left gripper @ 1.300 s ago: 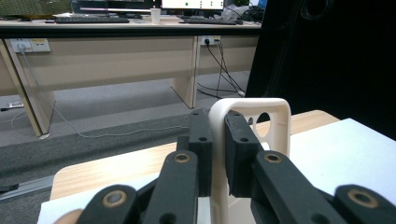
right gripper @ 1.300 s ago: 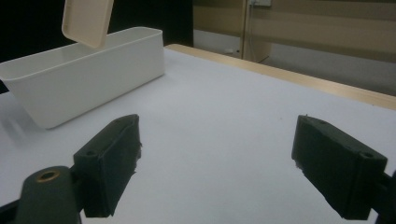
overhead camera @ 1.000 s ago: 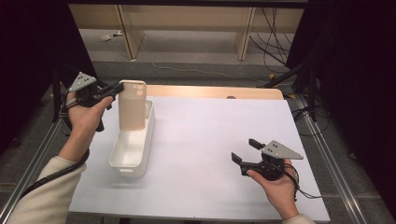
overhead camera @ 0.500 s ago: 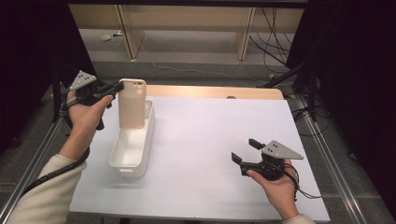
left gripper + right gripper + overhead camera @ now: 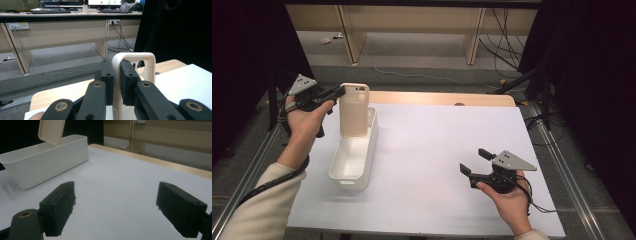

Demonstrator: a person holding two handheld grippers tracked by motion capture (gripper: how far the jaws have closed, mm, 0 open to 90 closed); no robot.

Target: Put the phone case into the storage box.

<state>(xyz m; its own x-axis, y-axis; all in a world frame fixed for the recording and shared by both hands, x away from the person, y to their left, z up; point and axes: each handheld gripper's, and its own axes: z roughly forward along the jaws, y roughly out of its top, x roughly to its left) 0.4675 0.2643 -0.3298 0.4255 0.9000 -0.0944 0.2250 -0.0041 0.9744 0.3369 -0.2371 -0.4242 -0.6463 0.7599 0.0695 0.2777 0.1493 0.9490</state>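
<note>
A cream phone case (image 5: 354, 110) hangs upright over the far end of a long white bin (image 5: 353, 164) at the table's left. My left gripper (image 5: 339, 92) is shut on the case's top edge; in the left gripper view its pads pinch the rim of the phone case (image 5: 140, 65), left gripper (image 5: 116, 82). The case's lower end (image 5: 52, 130) hovers just above the white bin (image 5: 47, 162). At the front right my right gripper (image 5: 472, 162) rests low over the table, open, right gripper (image 5: 116, 208) with nothing between its pads.
A white sheet (image 5: 432, 150) covers the table, with a wooden strip (image 5: 437, 98) along its far edge. Beyond stand bench legs (image 5: 474, 35) and cables (image 5: 507, 45) on the floor. Black curtains flank both sides.
</note>
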